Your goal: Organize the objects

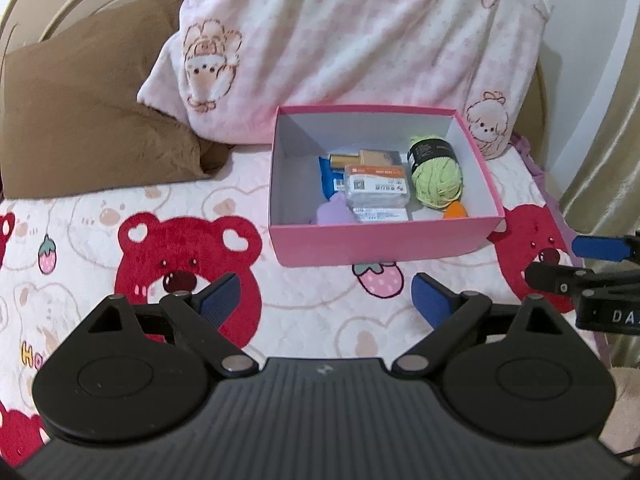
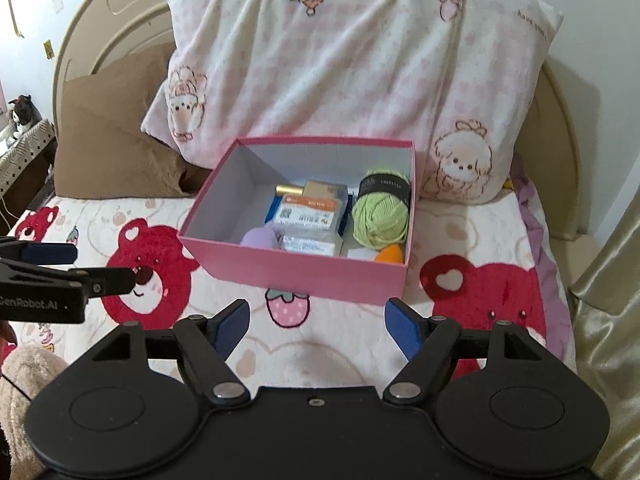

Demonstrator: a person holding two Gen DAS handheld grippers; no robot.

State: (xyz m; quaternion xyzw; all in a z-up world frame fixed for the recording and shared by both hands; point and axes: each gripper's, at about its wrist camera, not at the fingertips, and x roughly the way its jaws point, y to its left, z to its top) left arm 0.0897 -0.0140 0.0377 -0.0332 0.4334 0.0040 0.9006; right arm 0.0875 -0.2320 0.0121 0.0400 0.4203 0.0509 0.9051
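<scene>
A pink open box [image 1: 380, 242] [image 2: 304, 270] stands on the bed in front of the pillow. Inside lie a green yarn ball [image 1: 438, 176] [image 2: 382, 216], small labelled packs [image 1: 376, 188] [image 2: 310, 214], a gold tube [image 1: 344, 159] [image 2: 289, 189], a purple sponge [image 1: 334, 212] [image 2: 258, 237] and an orange sponge [image 1: 458, 211] [image 2: 390, 255]. My left gripper [image 1: 326, 300] is open and empty, short of the box. My right gripper [image 2: 318, 328] is open and empty, short of the box's front wall. Each gripper shows at the edge of the other's view.
A bear-print blanket [image 1: 120, 216] [image 2: 480, 240] covers the bed. A pink cartoon pillow [image 1: 340, 40] [image 2: 360, 60] and a brown pillow [image 1: 88, 120] [image 2: 112, 140] lean on the headboard behind the box. A gold curtain [image 2: 608, 300] hangs at the right.
</scene>
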